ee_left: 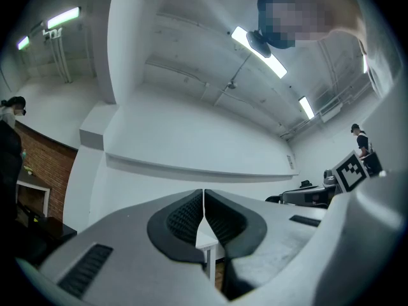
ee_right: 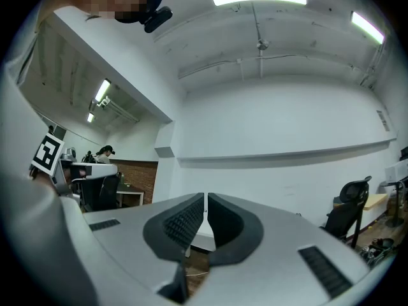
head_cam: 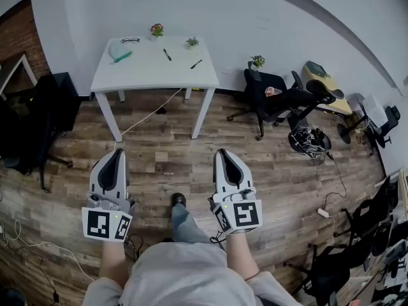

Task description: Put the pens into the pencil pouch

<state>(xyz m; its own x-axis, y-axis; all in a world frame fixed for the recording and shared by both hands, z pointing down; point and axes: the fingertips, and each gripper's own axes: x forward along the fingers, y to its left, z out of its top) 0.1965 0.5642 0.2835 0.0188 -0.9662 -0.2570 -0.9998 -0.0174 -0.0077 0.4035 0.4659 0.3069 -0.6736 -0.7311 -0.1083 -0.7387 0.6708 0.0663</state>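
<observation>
Far ahead in the head view stands a white table point(head_cam: 146, 75). On it lie a see-through pouch with teal trim point(head_cam: 118, 53) at the left and two dark pens point(head_cam: 167, 54) point(head_cam: 196, 64) further right. Both grippers hang over the wooden floor, well short of the table. My left gripper point(head_cam: 118, 153) is shut with nothing in it, its ribbed pads meeting point(ee_left: 204, 203). My right gripper point(head_cam: 224, 153) is also shut and empty point(ee_right: 205, 204). Both point at the table and the white wall.
Glasses point(head_cam: 131, 40) and two small potted plants point(head_cam: 156, 29) point(head_cam: 192, 42) stand at the table's back edge. Black office chairs point(head_cam: 280, 97) crowd the right, and dark furniture point(head_cam: 38, 116) the left. A cable point(head_cam: 150, 115) runs under the table. My shoe point(head_cam: 178, 200) is between the grippers.
</observation>
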